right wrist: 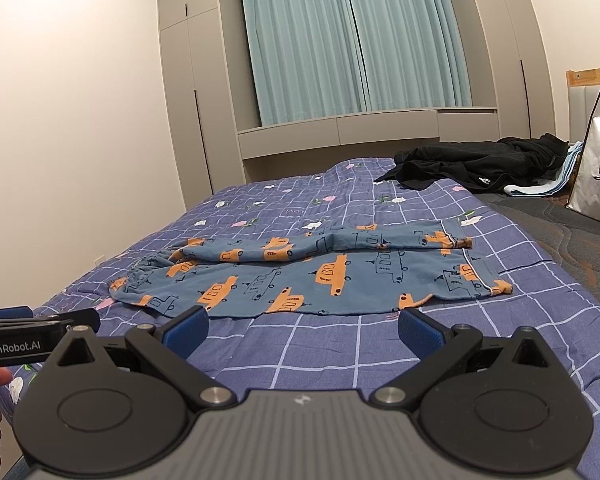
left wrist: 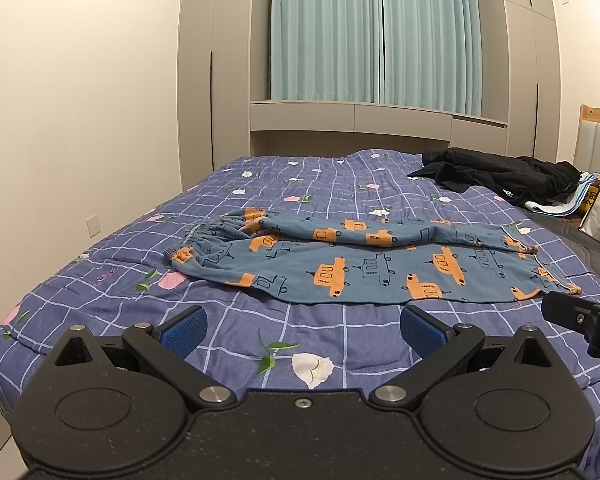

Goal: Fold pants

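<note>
Left wrist view: blue car-print pants (left wrist: 364, 264) lie flat on the checked bedspread (left wrist: 316, 332).
Left gripper (left wrist: 302, 326) and right gripper (right wrist: 302, 326) both gape wide, holding nothing, just short of the pants' near edge.

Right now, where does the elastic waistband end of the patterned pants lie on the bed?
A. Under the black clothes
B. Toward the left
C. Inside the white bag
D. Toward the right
B: the gathered waistband of the pants lies at the left end, and the leg hems point right.

Left claw (left wrist: 302, 330) spread wide, right claw (right wrist: 302, 330) spread wide, side by side, both unladen
</note>
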`<state>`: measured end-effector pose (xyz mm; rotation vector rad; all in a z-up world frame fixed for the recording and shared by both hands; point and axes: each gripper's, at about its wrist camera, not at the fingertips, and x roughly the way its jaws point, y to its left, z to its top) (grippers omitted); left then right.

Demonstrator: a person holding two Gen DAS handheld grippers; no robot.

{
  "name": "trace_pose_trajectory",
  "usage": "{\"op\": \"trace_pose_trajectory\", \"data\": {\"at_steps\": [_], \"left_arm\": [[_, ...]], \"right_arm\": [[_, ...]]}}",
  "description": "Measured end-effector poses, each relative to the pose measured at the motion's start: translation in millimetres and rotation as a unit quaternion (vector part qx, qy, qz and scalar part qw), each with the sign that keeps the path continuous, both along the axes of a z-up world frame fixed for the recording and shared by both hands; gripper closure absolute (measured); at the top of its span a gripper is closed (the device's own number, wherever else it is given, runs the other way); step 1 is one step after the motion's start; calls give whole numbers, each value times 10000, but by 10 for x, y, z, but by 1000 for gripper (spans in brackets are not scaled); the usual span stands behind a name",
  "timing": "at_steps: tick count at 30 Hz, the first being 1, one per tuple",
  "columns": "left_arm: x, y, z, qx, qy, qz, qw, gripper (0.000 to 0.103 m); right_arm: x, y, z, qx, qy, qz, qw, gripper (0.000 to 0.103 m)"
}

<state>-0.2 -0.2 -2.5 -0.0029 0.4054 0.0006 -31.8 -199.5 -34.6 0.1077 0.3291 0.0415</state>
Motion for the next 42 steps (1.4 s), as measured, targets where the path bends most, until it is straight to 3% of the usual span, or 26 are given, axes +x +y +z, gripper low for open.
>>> {"op": "trace_pose_trajectory", "data": {"at_steps": [12, 21, 28, 33, 36, 42], "left_arm": [[157, 1, -69, 104, 176, -30, 9998, 0], [691, 115, -28, 42, 539, -207, 9983, 0], [1600, 408, 212, 207, 760, -327, 9964, 0], [2432, 633, 323, 896, 800, -310, 9923, 0], [2952, 751, 323, 1219, 845, -283, 9885, 0], [3788, 952, 309, 985, 1054, -266, 9892, 0]], "right_arm": [[38, 23, -68, -37, 132, 28, 9999, 0], [396, -41, -6, -291, 352, 282, 9986, 0], [1072, -324, 205, -288, 601, 748, 9950, 0], [1800, -531, 398, -354, 807, 1265, 9880, 0], [2289, -558, 441, -661, 979, 1453, 9823, 0], [3173, -518, 340, -983, 1182, 1771, 9721, 0]]}}
